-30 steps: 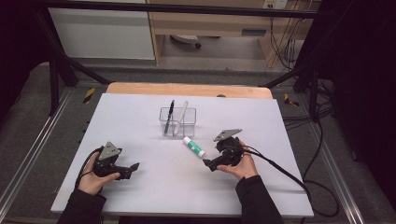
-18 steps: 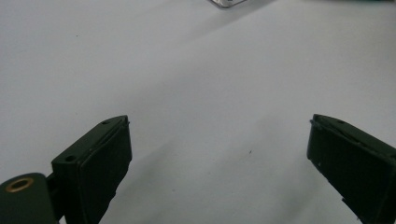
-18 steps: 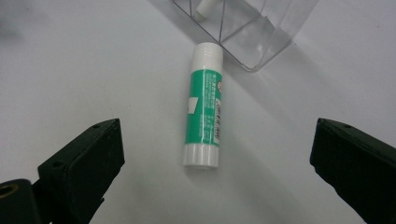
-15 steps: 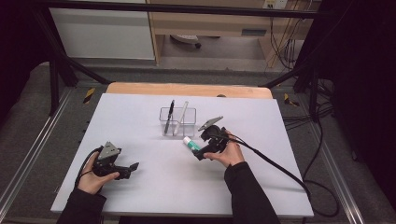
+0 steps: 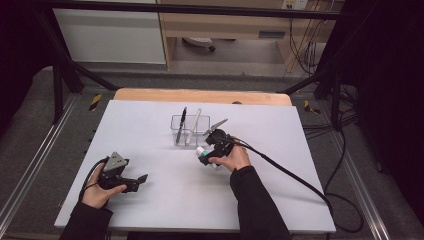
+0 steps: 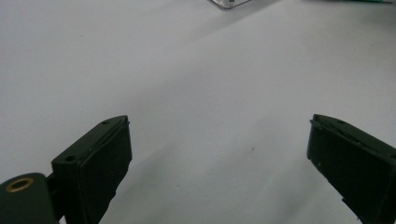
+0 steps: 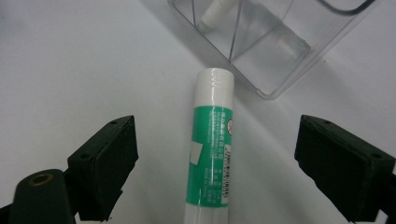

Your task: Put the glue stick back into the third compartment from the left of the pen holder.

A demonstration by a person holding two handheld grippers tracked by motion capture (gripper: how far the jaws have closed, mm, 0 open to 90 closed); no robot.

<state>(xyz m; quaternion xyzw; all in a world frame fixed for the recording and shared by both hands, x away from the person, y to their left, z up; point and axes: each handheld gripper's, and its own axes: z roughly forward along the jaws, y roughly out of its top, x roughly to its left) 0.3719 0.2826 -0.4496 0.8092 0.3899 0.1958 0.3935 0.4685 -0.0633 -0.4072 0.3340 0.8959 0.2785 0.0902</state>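
A green-and-white glue stick (image 7: 211, 149) lies on the white table top, its white cap end close to a clear plastic holder (image 7: 261, 42). My right gripper (image 7: 224, 158) straddles the stick; its jaws have just been closing, but the pads still stand clear of it on both sides. In the high view the right gripper (image 5: 206, 154) sits over the glue stick (image 5: 201, 150), just in front of the holder (image 5: 187, 127). My left gripper (image 5: 138, 181) rests at the front left, open, with bare table between its fingers, as the left gripper (image 6: 219, 154) view confirms.
The holder has a black pen (image 5: 181, 122) and a white pen (image 5: 195, 121) leaning in it. The white table top (image 5: 150, 125) ends in a wooden strip at the back. The right gripper's cable (image 5: 290, 172) trails off to the right.
The right hand has moved left and toward the holder, bringing its gripper over the glue stick. The left hand has stayed where it was.
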